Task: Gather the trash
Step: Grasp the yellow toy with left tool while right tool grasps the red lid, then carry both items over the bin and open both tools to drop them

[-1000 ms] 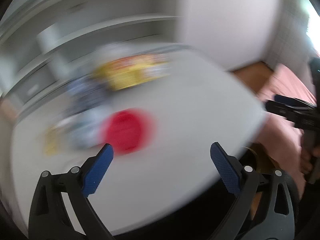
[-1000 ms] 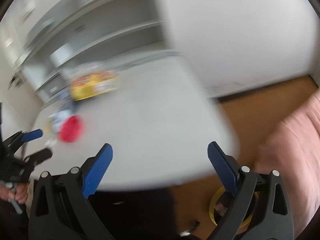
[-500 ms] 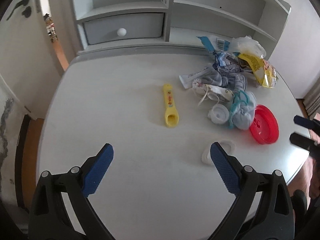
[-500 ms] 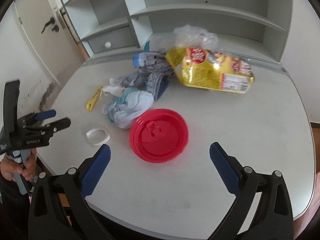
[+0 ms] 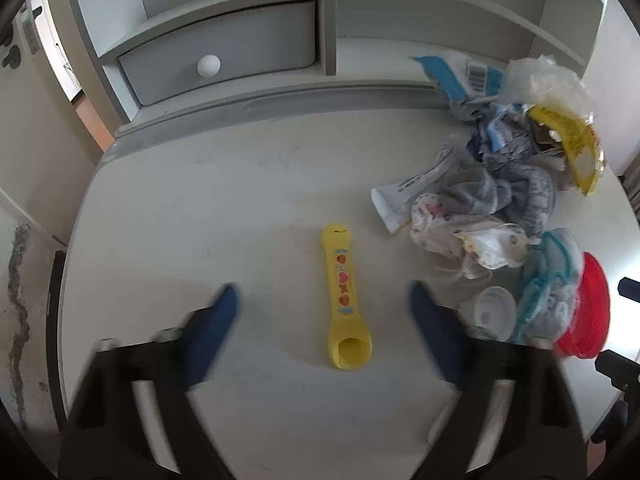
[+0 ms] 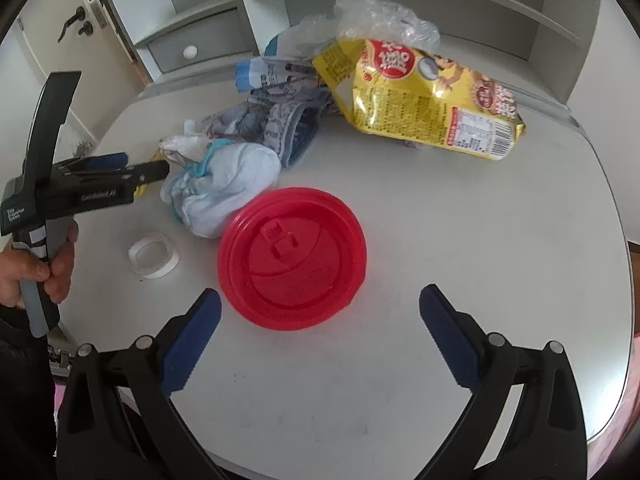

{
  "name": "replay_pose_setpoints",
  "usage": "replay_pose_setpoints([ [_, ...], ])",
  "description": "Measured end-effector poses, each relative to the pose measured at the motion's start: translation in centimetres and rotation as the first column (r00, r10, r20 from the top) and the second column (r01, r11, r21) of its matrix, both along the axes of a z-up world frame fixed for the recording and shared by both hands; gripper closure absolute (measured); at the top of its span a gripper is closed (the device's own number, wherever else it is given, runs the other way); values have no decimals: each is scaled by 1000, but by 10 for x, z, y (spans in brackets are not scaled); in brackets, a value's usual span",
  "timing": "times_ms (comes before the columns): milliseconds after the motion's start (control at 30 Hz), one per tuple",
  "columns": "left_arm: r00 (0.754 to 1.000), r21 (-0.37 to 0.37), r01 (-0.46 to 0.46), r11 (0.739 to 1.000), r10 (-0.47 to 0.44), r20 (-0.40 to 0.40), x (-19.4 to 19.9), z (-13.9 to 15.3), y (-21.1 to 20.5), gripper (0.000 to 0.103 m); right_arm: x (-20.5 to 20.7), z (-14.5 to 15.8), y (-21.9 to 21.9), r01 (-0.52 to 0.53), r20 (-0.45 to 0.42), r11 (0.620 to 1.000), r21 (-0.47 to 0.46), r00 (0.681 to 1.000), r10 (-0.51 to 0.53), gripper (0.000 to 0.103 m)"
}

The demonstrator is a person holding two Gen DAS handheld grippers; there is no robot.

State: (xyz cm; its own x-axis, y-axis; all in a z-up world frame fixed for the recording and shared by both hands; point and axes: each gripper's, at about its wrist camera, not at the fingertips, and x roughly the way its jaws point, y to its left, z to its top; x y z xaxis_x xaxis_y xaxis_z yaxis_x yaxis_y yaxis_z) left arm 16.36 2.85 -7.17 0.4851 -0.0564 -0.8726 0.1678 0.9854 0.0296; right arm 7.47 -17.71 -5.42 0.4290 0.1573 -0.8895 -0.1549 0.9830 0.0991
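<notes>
A yellow plastic scoop (image 5: 345,300) lies on the white round table (image 5: 200,200). My left gripper (image 5: 322,312) hovers over it with jaws closing; the scoop sits between the blurred fingers, and the pads do not touch it. A red plastic lid (image 6: 292,256) lies flat near the table's front. My right gripper (image 6: 320,298) stands open just above it, the lid's near edge between the fingertips. In the right wrist view, the left gripper (image 6: 144,163) shows at the left, held by a hand (image 6: 48,268).
A trash pile sits behind: a yellow snack bag (image 6: 420,100), a clear plastic bag (image 6: 380,16), grey cloth (image 6: 288,128), a white-and-blue bundle (image 6: 224,188), a white tube (image 5: 400,196). A white ring (image 6: 154,256) and cap (image 5: 492,308) lie loose. Shelves with a drawer (image 5: 224,52) stand behind.
Both grippers swung down toward the table. The left one came closer to the yellow scoop and its fingers narrowed around it. The right one moved closer to the red lid.
</notes>
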Motion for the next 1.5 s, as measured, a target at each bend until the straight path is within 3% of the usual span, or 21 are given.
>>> replay_pose_setpoints([
  [33,1000,0,-2,1000,2,10,2,0,1,37,1,-1,1,-7,-3,1000,-1,1000,7,7],
  [67,1000,0,-3,1000,3,17,2,1,0,52,3,-3,4,-15,-7,1000,-7,1000,15,7],
  [100,1000,0,-10,1000,10,22,4,3,0,77,4,-3,5,-20,-9,1000,-12,1000,20,7],
  [167,1000,-35,-23,999,23,6,5,5,3,90,5,-3,7,-30,-8,999,-13,1000,30,7],
  [233,999,-63,-34,997,35,2,5,7,7,91,6,-3,10,-38,-8,999,-11,999,38,7],
  [567,999,-65,-31,997,34,41,-24,28,7,91,16,-12,24,-67,-10,996,-66,998,66,7],
  [633,999,-66,-19,998,23,49,-31,33,2,91,16,-14,25,-68,-4,995,-68,998,68,23],
  [700,998,-69,-3,998,6,56,-39,38,-7,91,11,-11,20,-53,10,998,-46,999,54,25],
  [867,994,-89,70,994,-62,87,-58,57,-45,91,-14,13,-16,-4,77,1000,-27,997,6,25],
  [1033,968,-130,231,964,-213,136,-82,77,-120,91,-61,40,-99,158,151,987,-5,976,-156,25],
  [1133,928,-173,364,915,-340,155,-100,82,-186,91,-107,47,-170,312,178,950,1,935,-307,25],
  [1233,862,-209,505,838,-476,173,-124,86,-259,91,-156,48,-237,455,186,890,12,874,-449,25],
  [1333,775,-230,632,740,-604,185,-155,86,-333,91,-206,39,-294,590,179,807,21,792,-584,25],
  [1500,599,-261,793,550,-781,176,-212,63,-445,91,-288,10,-373,749,132,661,39,652,-746,24],
])
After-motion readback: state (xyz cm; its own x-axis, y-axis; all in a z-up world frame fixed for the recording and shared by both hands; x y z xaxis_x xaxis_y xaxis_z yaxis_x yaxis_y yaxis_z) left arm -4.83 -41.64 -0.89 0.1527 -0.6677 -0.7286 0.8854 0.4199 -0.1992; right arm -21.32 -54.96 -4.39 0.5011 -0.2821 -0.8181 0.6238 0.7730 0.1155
